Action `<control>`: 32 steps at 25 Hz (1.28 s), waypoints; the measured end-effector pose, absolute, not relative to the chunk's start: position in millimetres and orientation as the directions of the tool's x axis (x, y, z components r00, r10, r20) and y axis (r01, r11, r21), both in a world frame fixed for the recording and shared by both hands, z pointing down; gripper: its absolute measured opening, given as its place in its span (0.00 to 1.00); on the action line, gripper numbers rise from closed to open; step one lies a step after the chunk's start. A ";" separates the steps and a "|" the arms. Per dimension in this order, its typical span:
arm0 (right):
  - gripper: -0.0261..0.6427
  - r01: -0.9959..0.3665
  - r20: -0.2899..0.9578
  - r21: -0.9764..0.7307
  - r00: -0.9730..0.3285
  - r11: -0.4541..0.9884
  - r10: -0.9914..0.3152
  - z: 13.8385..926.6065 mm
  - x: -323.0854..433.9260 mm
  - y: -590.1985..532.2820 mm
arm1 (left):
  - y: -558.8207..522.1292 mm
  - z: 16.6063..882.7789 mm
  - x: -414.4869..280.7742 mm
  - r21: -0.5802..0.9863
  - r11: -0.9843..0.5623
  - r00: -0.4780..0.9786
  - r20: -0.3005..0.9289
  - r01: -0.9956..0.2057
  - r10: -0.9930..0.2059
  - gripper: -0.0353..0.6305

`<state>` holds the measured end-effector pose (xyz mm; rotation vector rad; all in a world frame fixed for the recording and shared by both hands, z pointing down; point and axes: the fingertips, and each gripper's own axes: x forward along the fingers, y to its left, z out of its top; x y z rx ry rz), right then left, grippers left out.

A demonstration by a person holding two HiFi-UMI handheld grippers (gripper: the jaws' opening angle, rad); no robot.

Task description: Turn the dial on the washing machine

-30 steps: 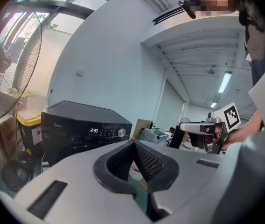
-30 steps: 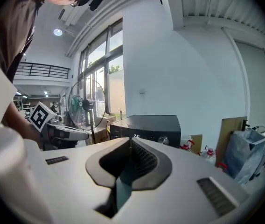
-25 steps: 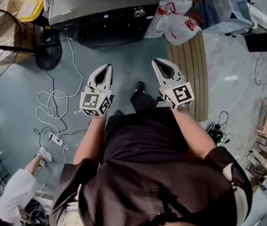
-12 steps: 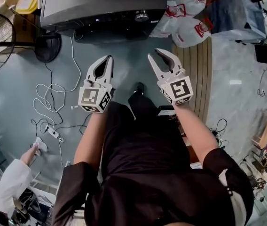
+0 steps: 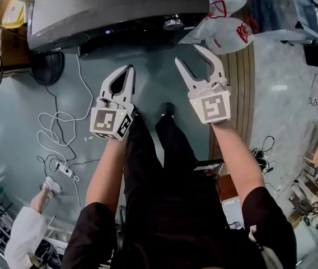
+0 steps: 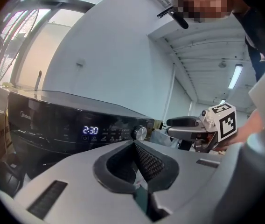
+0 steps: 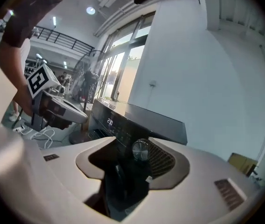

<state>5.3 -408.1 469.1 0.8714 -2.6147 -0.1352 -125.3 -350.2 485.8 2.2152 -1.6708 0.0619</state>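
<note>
I face the dark grey top-loading washing machine (image 5: 108, 4) with both arms stretched toward its black control panel. My right hand-held gripper (image 5: 190, 55) has its jaws spread, having just been opening, and nothing is pressed between them. In the right gripper view the round silver dial (image 7: 141, 149) shows through the gap. In the head view it sits at the right end of the panel, beyond the tips and apart from them. My left hand-held gripper (image 5: 128, 69) has its jaws together and empty, and hangs to the left, short of the machine. The panel's lit display (image 6: 90, 130) reads 2:30, left of the dial. A white cable (image 5: 58, 115) loops over the grey-green floor (image 5: 13, 111) on my left. White plastic bags with red print (image 5: 226, 35) lie beside the machine on my right.
</note>
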 end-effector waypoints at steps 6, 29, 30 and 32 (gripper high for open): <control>0.37 -0.522 0.295 0.409 -0.700 0.748 -0.650 492.4 -10.8 -432.8 | -371.2 518.3 -121.6 0.269 -0.302 0.367 0.238 -0.915 -0.899 0.08; 0.45 -0.109 0.258 0.916 -0.576 0.385 -0.776 549.1 -24.5 -485.6 | -399.1 560.2 -95.5 0.226 -0.405 0.443 0.157 -0.886 -0.882 0.08; 0.45 -0.106 0.256 0.919 -0.572 0.380 -0.780 550.6 -24.1 -486.4 | -396.4 562.6 -95.2 0.226 -0.404 0.443 0.161 -0.886 -0.882 0.08; 0.46 -0.096 0.253 0.924 -0.569 0.369 -0.782 552.9 -24.8 -487.2 | -391.8 568.2 -94.3 0.231 -0.401 0.442 0.169 -0.887 -0.881 0.08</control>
